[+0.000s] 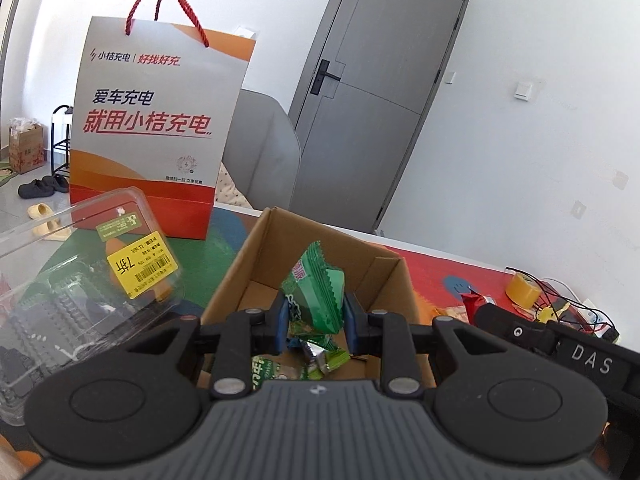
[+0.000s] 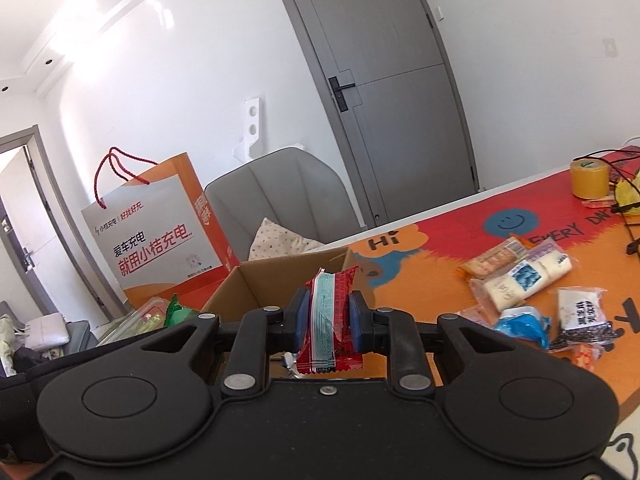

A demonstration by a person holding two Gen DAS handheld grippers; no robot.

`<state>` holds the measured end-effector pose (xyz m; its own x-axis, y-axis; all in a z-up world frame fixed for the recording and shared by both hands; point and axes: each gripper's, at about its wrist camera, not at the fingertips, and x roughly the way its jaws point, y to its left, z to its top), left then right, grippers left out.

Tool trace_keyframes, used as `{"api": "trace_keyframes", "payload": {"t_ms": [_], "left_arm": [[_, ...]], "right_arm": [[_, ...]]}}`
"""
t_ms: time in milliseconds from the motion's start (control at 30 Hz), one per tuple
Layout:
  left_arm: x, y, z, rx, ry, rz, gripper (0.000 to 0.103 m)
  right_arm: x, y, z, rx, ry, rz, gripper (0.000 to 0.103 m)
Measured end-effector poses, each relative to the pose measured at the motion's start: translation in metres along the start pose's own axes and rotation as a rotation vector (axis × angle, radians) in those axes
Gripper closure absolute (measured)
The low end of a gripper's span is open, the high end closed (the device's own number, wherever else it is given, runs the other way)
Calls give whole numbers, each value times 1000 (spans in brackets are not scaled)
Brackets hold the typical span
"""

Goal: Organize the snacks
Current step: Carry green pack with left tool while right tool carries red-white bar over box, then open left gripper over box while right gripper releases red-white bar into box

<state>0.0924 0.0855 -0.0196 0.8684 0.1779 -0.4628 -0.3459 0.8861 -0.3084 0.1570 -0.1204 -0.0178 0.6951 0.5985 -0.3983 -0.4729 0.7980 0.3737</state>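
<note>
The left gripper (image 1: 314,312) is closed on a green snack packet (image 1: 318,294), its blue pads (image 1: 282,320) pressing both sides of the wrapper. The packet stands nearly upright above the open cardboard box (image 1: 264,256). More green packets (image 1: 320,360) lie on the box floor directly beneath it.

The right gripper (image 2: 329,318) is closed on a red snack packet (image 2: 330,320) with a pale blue centre stripe; its blue pads (image 2: 302,320) clamp the packet's sides. The packet is held upright just in front of the cardboard box's near wall.

A clear plastic clamshell tray (image 1: 80,292) with a yellow price label (image 1: 142,266) sits just left of the box. An orange-and-grey paper gift bag (image 1: 156,128) with red cord handles stands at the table's far edge behind the tray.

To the right of the box, a loose group of wrapped snacks (image 2: 528,280) lies on the patterned table mat (image 2: 432,240): pale packets, a blue one and a black-and-white one. A roll of yellow tape (image 2: 589,178) stands toward the far right corner of the table, beside a tangle of black cables (image 2: 624,200). A grey chair (image 2: 280,196) and a grey door (image 2: 384,80) are behind the table.
</note>
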Motion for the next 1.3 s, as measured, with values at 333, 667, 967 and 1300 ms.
{"api": "trace_keyframes", "payload": {"t_ms": [333, 667, 967, 1300], "left_arm": [[-6, 16, 13, -20, -32, 5, 45], [-12, 25, 17, -26, -39, 7, 43], [-13, 8, 12, -19, -35, -6, 41], [-18, -41, 0, 51, -32, -73, 36]], "right_arm": [[30, 20, 4, -12, 33, 23, 81], [44, 36, 3, -35, 66, 42, 63], [23, 7, 1, 25, 50, -1, 49], [-23, -56, 2, 105, -5, -101, 43]]}}
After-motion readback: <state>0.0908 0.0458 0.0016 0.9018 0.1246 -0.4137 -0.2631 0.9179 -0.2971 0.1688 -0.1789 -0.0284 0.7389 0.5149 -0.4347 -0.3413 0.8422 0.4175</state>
